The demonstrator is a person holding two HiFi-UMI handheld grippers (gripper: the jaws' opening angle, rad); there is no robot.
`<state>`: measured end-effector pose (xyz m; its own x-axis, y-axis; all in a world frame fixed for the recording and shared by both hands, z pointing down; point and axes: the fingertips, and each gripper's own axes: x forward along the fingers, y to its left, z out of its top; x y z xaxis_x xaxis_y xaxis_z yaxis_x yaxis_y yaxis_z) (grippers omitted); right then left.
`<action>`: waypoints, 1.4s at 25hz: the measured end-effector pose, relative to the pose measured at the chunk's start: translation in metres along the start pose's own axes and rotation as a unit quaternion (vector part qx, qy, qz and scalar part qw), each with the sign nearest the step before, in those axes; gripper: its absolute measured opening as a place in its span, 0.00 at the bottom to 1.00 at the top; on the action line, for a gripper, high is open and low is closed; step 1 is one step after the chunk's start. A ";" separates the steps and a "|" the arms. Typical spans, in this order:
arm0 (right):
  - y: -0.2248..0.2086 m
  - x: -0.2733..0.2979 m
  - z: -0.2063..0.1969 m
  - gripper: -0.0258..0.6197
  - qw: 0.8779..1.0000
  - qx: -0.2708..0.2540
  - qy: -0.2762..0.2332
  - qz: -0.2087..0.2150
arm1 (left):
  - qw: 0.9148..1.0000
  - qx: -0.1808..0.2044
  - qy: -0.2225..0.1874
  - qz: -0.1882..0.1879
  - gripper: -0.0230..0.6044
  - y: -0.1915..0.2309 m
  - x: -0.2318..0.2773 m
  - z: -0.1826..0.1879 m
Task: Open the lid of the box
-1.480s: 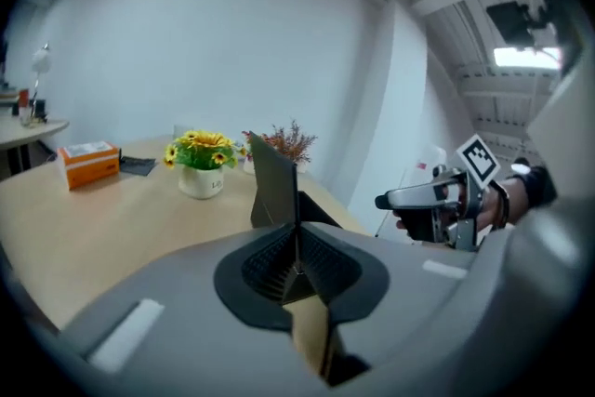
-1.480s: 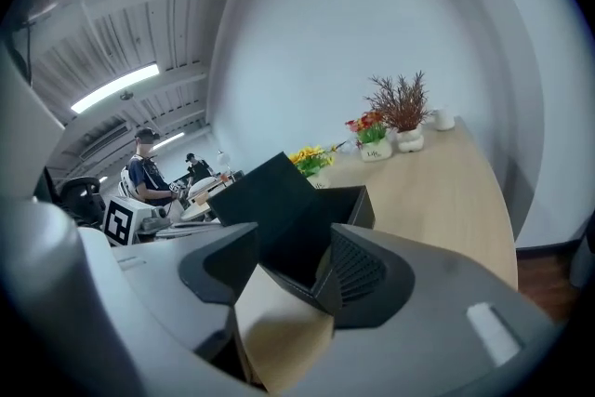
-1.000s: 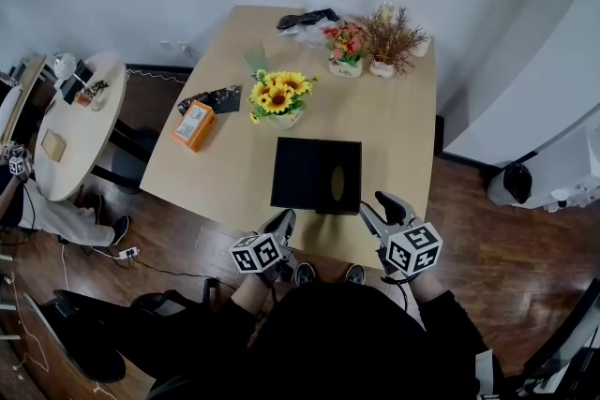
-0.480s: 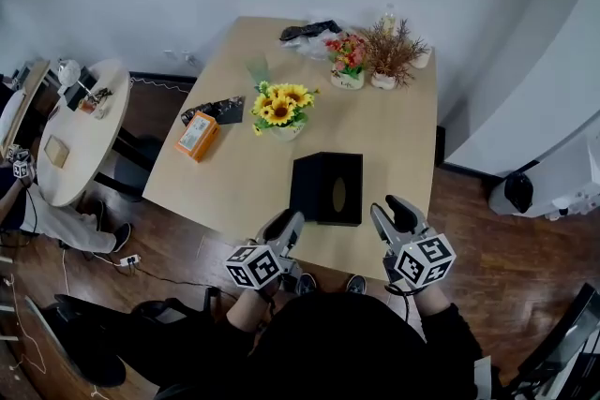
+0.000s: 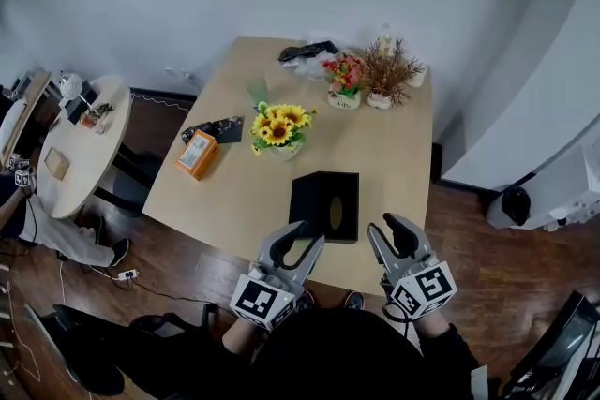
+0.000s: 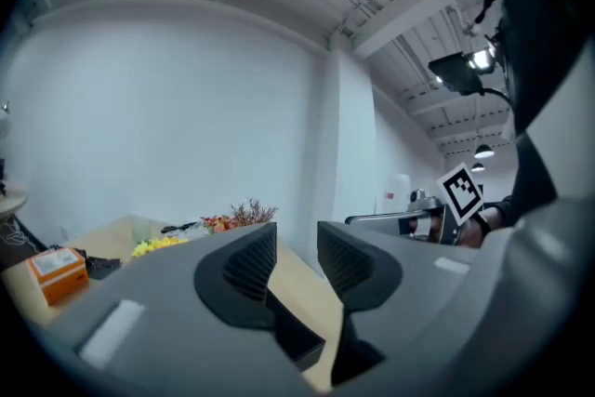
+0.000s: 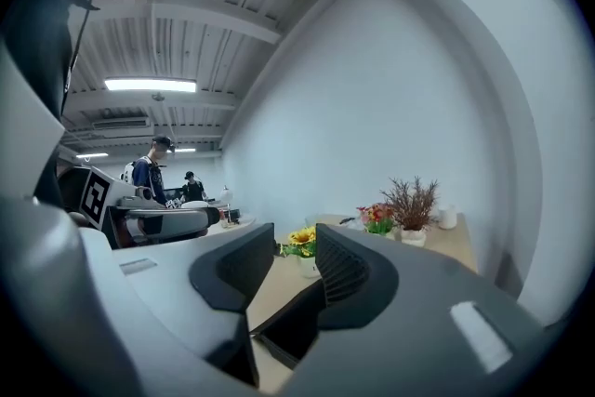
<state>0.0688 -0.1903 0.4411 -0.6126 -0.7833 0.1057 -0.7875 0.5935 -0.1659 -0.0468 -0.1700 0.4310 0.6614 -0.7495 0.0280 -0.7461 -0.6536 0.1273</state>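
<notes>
Both empty, left tongs opening, right tongs closing, box ahead.

left gripper opening, right gripper closing, both empty

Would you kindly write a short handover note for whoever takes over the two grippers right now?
Left gripper: open, jaws have just been opening, nothing between them; held above the table by the box's near edge.
Right gripper: open, jaws have just been closing a little, nothing between them; held to the near right of the box.
Black box: on the table near its front edge; the lid with the oval slot looks still on.
Done: no opening visible yet.
Left: grip the lid and lift it open.
</notes>
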 end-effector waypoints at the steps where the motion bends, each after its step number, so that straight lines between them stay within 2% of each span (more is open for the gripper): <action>1: 0.002 -0.002 0.006 0.25 1.000 -0.009 -0.008 -0.001 | 1.000 0.009 -0.008 -0.004 0.22 -0.004 0.000 0.007; 5: 0.004 -0.010 0.023 0.18 0.998 -0.045 -0.045 -0.014 | 0.999 0.042 -0.022 -0.007 0.22 -0.014 -0.004 0.019; 8: 0.004 -0.014 0.027 0.13 0.997 -0.046 -0.057 -0.020 | 0.998 0.056 -0.019 -0.007 0.22 -0.019 -0.005 0.017; 13: 0.006 -0.016 0.027 0.10 0.996 -0.063 -0.059 -0.023 | 0.999 0.042 -0.019 0.001 0.22 -0.021 -0.006 0.013; 16: 0.008 -0.017 0.022 0.04 0.995 -0.075 -0.053 -0.026 | 0.999 0.037 -0.014 0.005 0.22 -0.020 -0.007 0.011; 20: 0.013 -0.015 0.018 0.04 0.994 -0.094 -0.045 -0.021 | 0.999 0.033 -0.012 0.006 0.22 -0.018 -0.009 0.010; 35: 0.010 -0.016 0.019 0.04 0.995 -0.090 -0.047 -0.021 | 1.000 0.030 -0.006 0.005 0.22 -0.020 -0.008 0.006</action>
<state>0.0720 -0.1749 0.4193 -0.5768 -0.8167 0.0148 -0.8166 0.5770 0.0167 -0.0379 -0.1519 0.4226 0.6539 -0.7564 0.0173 -0.7556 -0.6516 0.0668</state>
